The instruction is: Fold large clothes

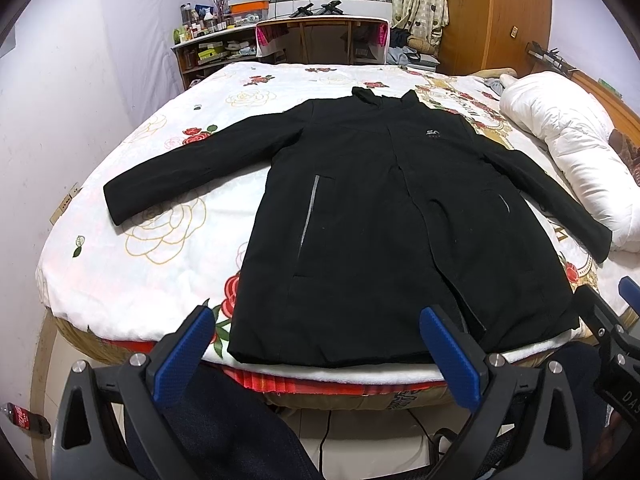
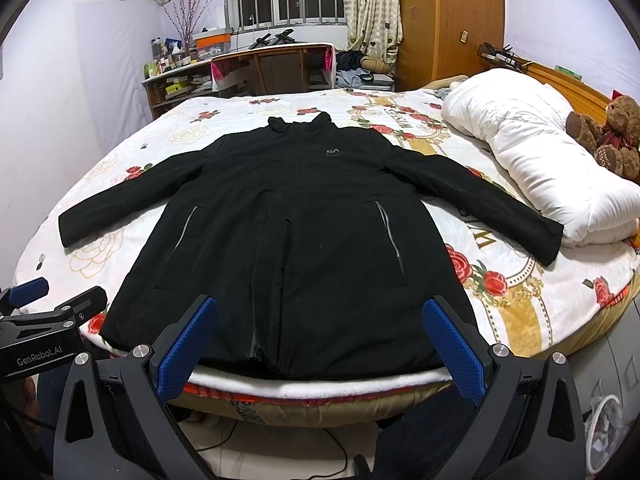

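A black coat (image 2: 288, 240), logo "5A", lies flat on a rose-printed bed (image 2: 500, 280); "GenRobot.AI" marks the left claw (image 1: 316, 344). Both claws, right claw (image 2: 320, 340) included, gape apart, empty.

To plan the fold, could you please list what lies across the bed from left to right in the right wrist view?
Left gripper → jacket's left-hand sleeve → jacket body → right-hand sleeve → white duvet → teddy bear.

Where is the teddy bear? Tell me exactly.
In the right wrist view, the teddy bear sits at the far right edge, by the wooden headboard, behind the rolled white duvet.
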